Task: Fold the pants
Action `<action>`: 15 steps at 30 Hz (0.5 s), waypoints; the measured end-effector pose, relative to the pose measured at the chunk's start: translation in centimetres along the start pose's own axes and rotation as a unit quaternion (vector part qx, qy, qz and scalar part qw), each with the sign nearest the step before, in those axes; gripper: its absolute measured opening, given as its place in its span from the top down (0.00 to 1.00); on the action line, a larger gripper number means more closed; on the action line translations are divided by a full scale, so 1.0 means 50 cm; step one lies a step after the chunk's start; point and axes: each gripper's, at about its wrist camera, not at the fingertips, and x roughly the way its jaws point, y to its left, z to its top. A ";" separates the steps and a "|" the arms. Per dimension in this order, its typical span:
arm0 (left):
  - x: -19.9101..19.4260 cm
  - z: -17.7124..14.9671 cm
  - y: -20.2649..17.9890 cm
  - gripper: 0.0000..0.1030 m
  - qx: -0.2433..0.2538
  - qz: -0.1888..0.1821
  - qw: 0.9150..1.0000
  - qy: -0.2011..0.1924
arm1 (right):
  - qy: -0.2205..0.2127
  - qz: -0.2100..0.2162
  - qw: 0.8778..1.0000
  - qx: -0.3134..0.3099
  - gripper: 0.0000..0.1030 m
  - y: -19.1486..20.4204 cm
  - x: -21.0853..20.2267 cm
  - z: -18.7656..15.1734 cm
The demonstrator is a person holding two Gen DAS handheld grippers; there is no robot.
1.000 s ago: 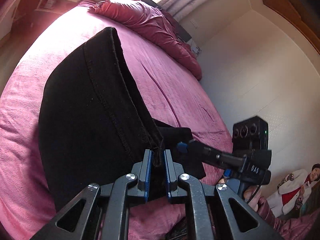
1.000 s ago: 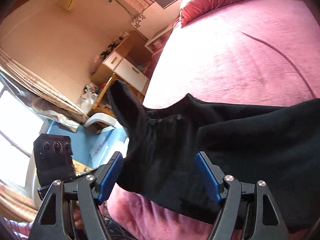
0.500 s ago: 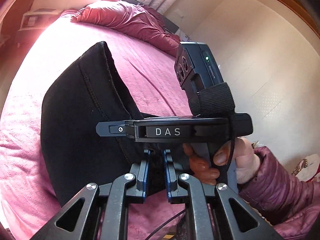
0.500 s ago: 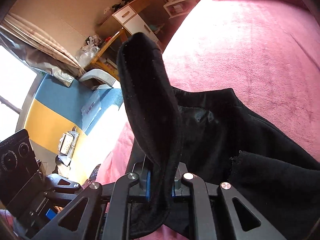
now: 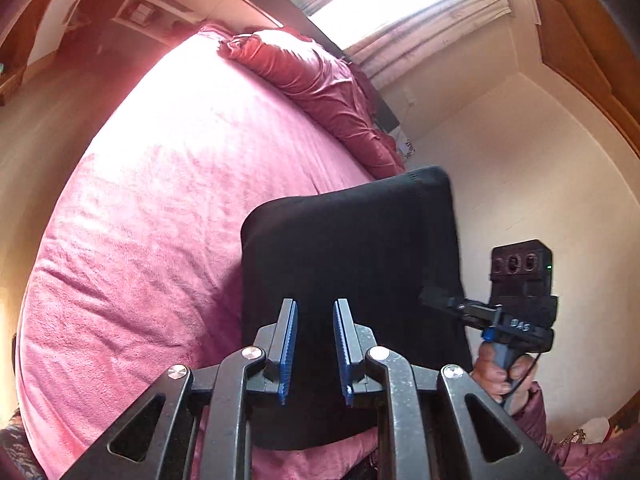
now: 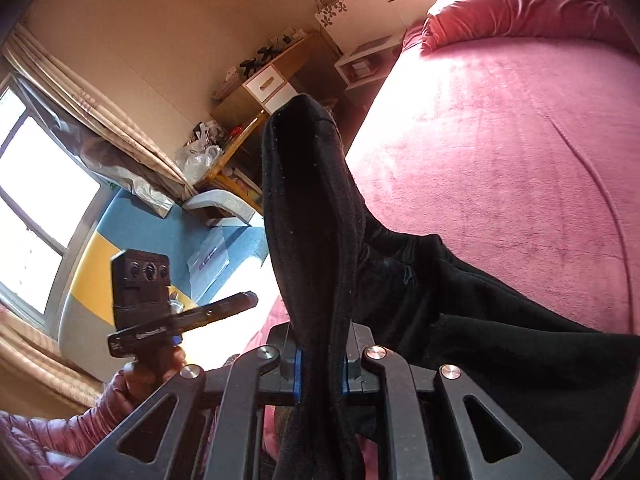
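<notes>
— Since a second ago, what has moved?

— Both tongs. Back then the left gripper point(image 5: 314, 350) pinched a seam of the black pants point(image 5: 352, 280) and the right gripper point(image 6: 319, 372) stood wide around a bunch of cloth. Now the right one has clamped on that cloth and lifted it, and the left one's jaws are opening, its blue pads point(image 5: 289, 350) standing apart with a clear gap between them.

— Is cloth between the left pads?

— The pants fill the view behind the gap, but the pads do not press on them; they look free of the fabric.

— Where do the pants lie?

— In the right wrist view a thick fold rises upright from between the right pads, while the rest trails down to the right onto the pink bedspread point(image 6: 500, 152). From the left wrist view they hang as a dark panel just ahead of the left tongs, with the right gripper point(image 5: 430, 296) at the panel's right edge.

— Any writing?

— "DAS" on the right gripper's body. The lettering on the left gripper's point(image 6: 246, 300) body is too blurred to read.

— What else is around?

— A red pillow point(image 5: 316, 80) at the head of the bed, a bright curtained window point(image 5: 420, 12), a wooden desk with a white drawer point(image 6: 266, 86), and a hand point(image 5: 498, 374) in a quilted sleeve on the right handle.
</notes>
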 end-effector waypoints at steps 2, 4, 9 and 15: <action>0.045 -0.007 -0.006 0.82 -0.003 0.005 1.000 0.015 | -0.014 -0.006 1.000 0.007 0.87 -0.015 -0.039 -0.006; 0.061 -0.036 -0.011 0.82 -0.001 0.004 1.000 0.027 | -0.025 -0.018 0.999 0.015 0.87 -0.038 -0.075 -0.016; 0.137 -0.065 -0.047 0.82 0.018 -0.008 0.997 0.068 | -0.047 -0.041 0.996 0.056 0.87 -0.117 -0.146 -0.054; 0.223 -0.116 -0.093 0.82 0.048 -0.007 0.990 0.134 | -0.052 -0.068 0.990 0.114 0.87 -0.246 -0.178 -0.123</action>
